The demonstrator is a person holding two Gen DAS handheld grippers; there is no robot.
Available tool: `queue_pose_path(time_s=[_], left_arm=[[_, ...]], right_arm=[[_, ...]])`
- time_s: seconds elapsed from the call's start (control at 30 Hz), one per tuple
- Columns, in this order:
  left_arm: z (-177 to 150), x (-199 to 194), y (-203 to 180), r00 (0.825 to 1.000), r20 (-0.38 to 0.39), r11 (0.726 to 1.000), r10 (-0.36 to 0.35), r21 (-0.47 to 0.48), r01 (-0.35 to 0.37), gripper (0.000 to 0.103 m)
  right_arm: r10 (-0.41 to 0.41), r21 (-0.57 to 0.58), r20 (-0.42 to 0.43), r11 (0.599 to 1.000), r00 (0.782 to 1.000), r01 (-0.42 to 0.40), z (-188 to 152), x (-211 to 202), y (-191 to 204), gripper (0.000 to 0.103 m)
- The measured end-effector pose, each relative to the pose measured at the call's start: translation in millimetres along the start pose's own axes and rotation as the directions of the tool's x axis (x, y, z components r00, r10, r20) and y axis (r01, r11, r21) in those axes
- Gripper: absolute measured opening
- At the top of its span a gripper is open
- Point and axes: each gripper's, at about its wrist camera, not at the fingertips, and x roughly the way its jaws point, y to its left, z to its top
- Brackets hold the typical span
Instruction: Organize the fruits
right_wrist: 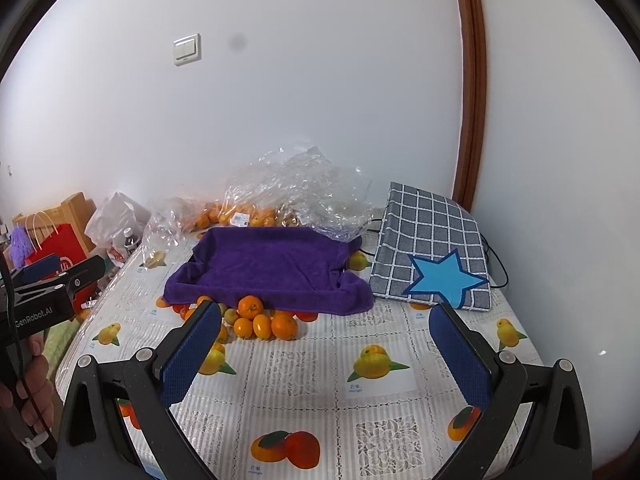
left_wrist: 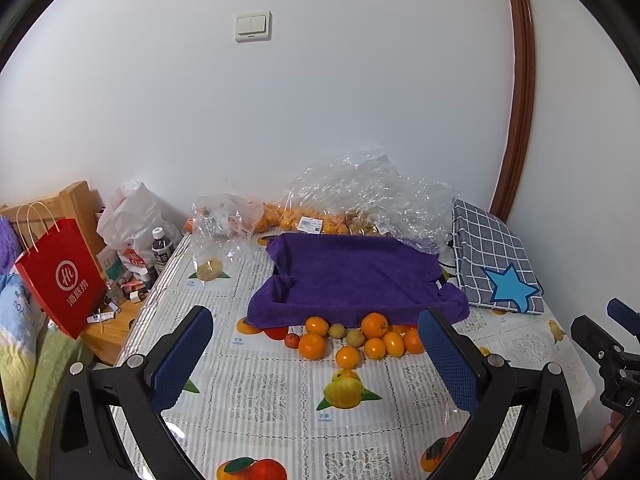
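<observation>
A pile of loose oranges (left_wrist: 374, 326) (right_wrist: 250, 307) and a few small yellow-green fruits (left_wrist: 337, 331) lies on the printed tablecloth, against the front edge of a purple towel-lined tray (left_wrist: 352, 276) (right_wrist: 272, 268). My left gripper (left_wrist: 316, 332) hovers open just in front of the pile, nothing between its blue pads. My right gripper (right_wrist: 326, 324) is also open and empty, held to the right of the fruit. The left gripper's body (right_wrist: 52, 280) shows at the left of the right wrist view, held by a hand.
Clear plastic bags with more oranges (left_wrist: 304, 216) (right_wrist: 256, 216) sit behind the tray by the wall. A checked grey pouch with a blue star (left_wrist: 496, 260) (right_wrist: 432, 248) lies at right. A red paper bag (left_wrist: 60, 276), a bottle (left_wrist: 162, 248) and clutter stand left of the table.
</observation>
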Motion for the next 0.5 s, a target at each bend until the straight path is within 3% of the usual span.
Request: queue_pose_path(time_s=[0.5], left_arm=[[0.6, 9.4, -2.0, 1.000, -0.011, 1.000, -0.022, 0.002, 0.022, 0.103]], right_arm=[[0.004, 0.009, -0.015, 1.000, 1.000, -0.004, -4.3, 10.6, -3.1, 0.103]])
